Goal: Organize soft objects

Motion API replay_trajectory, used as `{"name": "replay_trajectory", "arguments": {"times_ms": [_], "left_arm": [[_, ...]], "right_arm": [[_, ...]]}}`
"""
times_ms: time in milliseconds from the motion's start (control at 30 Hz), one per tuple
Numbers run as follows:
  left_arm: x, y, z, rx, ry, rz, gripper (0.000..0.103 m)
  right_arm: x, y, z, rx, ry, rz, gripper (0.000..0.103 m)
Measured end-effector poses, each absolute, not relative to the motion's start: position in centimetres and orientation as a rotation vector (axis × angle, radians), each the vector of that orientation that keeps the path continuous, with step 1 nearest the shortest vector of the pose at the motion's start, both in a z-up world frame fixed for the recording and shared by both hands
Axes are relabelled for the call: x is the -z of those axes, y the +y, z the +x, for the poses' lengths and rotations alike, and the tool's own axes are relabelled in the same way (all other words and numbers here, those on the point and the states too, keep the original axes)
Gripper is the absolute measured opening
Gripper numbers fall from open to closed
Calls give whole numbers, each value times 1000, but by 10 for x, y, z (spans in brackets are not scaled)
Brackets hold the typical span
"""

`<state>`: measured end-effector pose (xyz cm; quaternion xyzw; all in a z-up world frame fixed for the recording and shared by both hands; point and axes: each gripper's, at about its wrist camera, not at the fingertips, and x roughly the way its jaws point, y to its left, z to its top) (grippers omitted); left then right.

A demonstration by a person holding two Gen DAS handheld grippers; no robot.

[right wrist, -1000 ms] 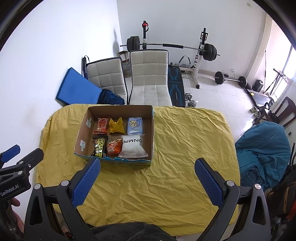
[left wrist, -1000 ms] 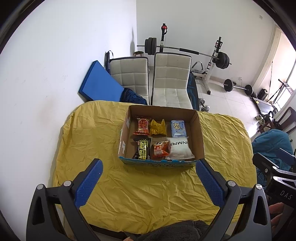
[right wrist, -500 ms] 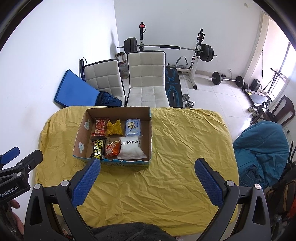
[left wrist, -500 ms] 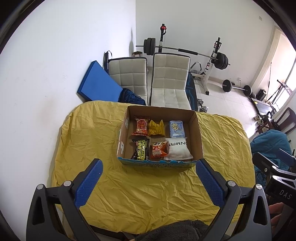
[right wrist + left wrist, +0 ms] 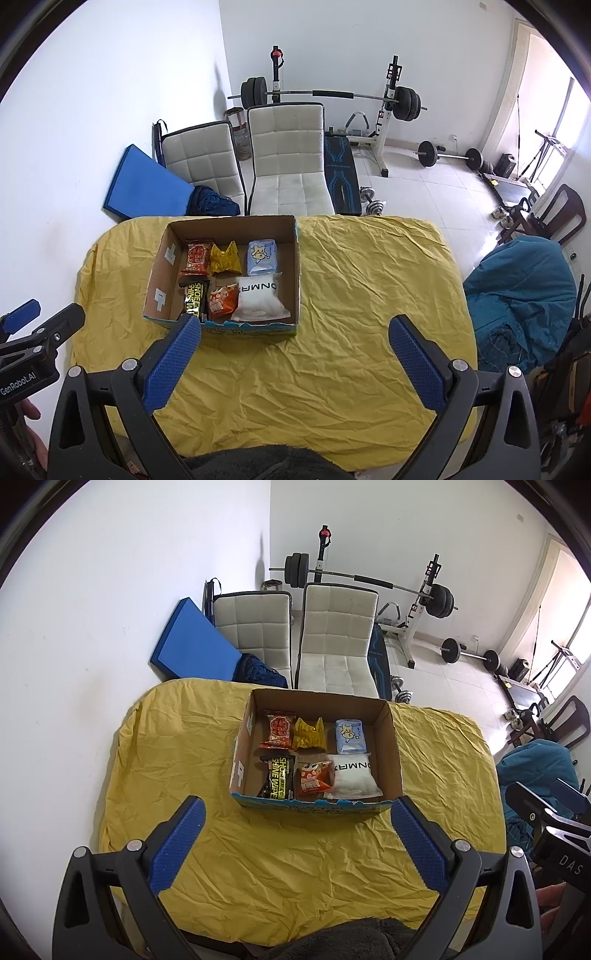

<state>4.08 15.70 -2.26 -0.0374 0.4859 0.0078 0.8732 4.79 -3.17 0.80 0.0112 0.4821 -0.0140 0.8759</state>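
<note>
An open cardboard box stands on a table under a yellow cloth. Inside lie several soft packets: a red one, a yellow one, a pale blue one, a black bar, an orange one and a white bag. My left gripper is open and empty, high above the table's near side. My right gripper is open and empty, at the same height, further right.
Two white chairs stand behind the table. A blue mat leans on the left wall. A barbell rack and weights stand at the back. A teal beanbag sits right of the table.
Both grippers have drawn back and up a little, so the box looks slightly smaller. Both stay open and nothing in the box has moved.
</note>
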Motion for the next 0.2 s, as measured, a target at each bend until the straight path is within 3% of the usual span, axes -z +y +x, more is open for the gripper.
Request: {"name": "replay_trajectory", "arguments": {"times_ms": [200], "left_arm": [[23,157,42,-16,1013,-78,103]], "right_arm": [[-6,-32,50,34,1010,28,103]]}}
